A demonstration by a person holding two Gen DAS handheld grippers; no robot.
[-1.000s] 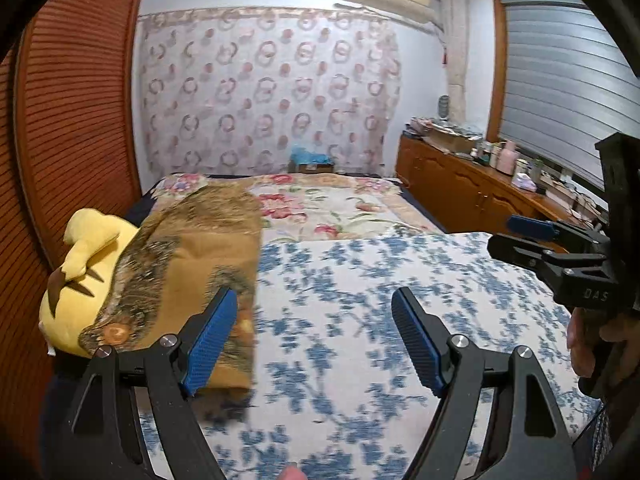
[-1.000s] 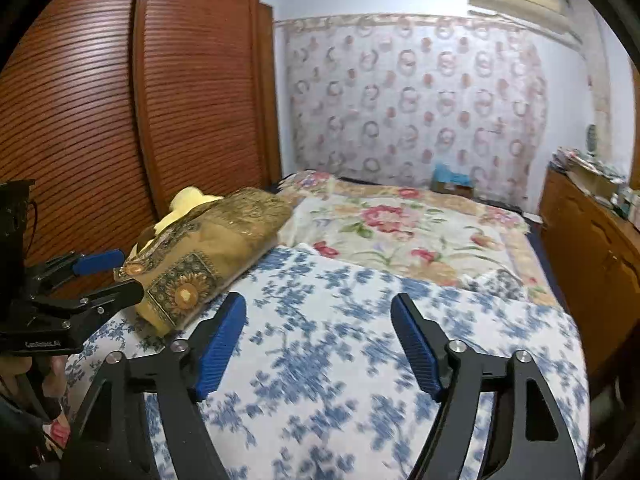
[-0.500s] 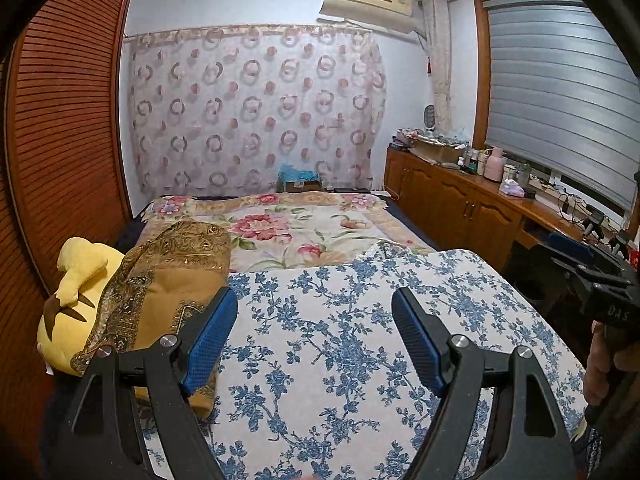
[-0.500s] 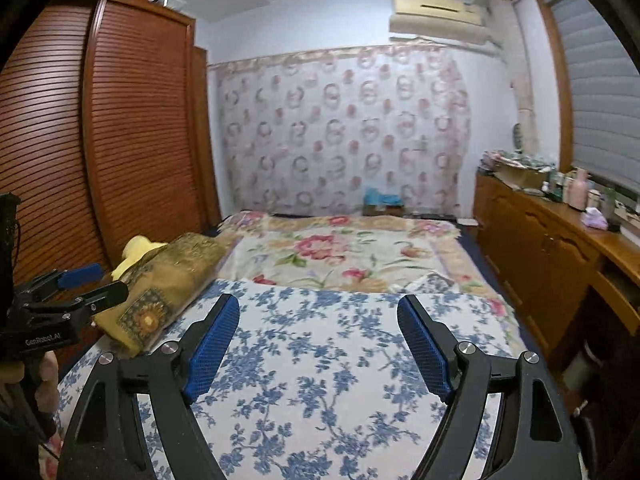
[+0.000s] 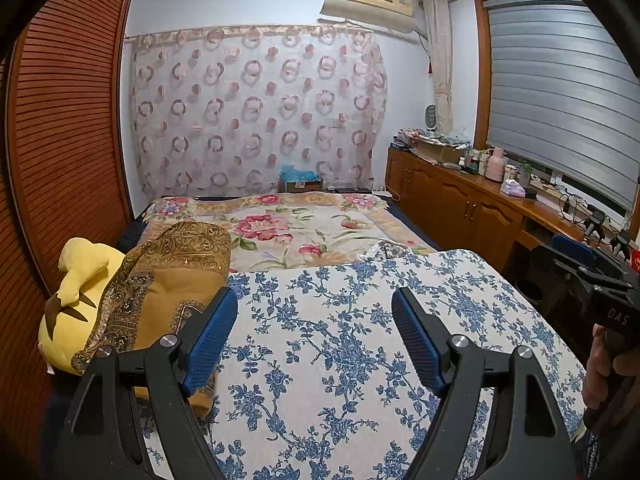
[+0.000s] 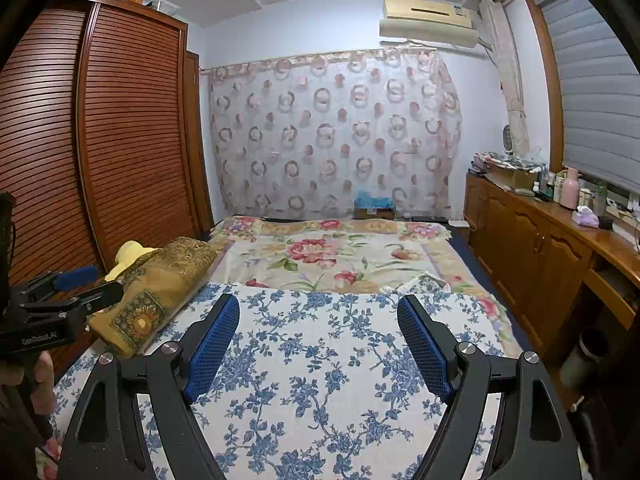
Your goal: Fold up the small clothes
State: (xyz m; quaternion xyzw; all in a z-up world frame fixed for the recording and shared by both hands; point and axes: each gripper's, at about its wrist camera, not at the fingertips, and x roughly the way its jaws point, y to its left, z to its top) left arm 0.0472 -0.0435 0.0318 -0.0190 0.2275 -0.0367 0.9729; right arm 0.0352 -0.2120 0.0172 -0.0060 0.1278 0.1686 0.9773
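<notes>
Lifted and drawn back since a second ago: more of the far wall now in both wrist views, bed lower in frame. Left gripper (image 5: 314,334) wide open, nothing between its blue pads, hovering above the blue-flowered sheet (image 5: 360,360). Right gripper (image 6: 318,338) likewise wide and empty over the same sheet (image 6: 320,360). Small crumpled cloth (image 5: 384,250) lying at the sheet's far edge, well apart from both. Gold patterned pillow (image 5: 176,280) and yellow plush toy (image 5: 80,280) at the left, wooden cabinet (image 5: 472,208) along the right.
</notes>
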